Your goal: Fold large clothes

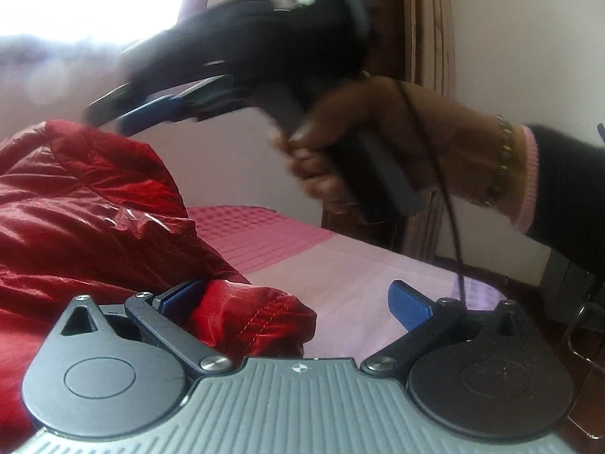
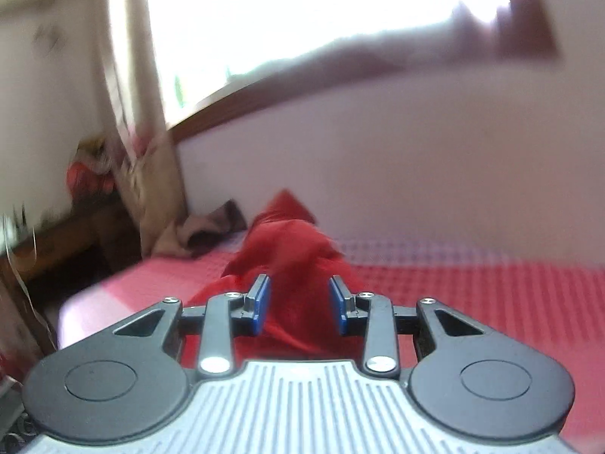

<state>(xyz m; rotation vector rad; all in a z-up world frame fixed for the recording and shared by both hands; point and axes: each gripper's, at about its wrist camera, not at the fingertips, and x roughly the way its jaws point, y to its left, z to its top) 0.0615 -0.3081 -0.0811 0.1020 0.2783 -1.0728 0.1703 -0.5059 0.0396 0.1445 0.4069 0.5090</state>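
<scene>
1. Pink bedspread (image 1: 332,265) carries a red puffer jacket (image 1: 75,208).
2. Left gripper (image 1: 298,302) fingers spread apart, jacket cuff between them, unclamped.
3. Right gripper (image 2: 300,304) fingers apart, red fabric between them.

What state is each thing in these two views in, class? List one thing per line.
red jacket: crumpled in a heap on the bed, not folded.
left gripper: open wide; a jacket cuff lies beside its left finger.
right gripper: partly open, red fabric seen between the pads, no grip evident.
pink bedspread: spread flat.
brown cloth: bunched against the wall.
</scene>
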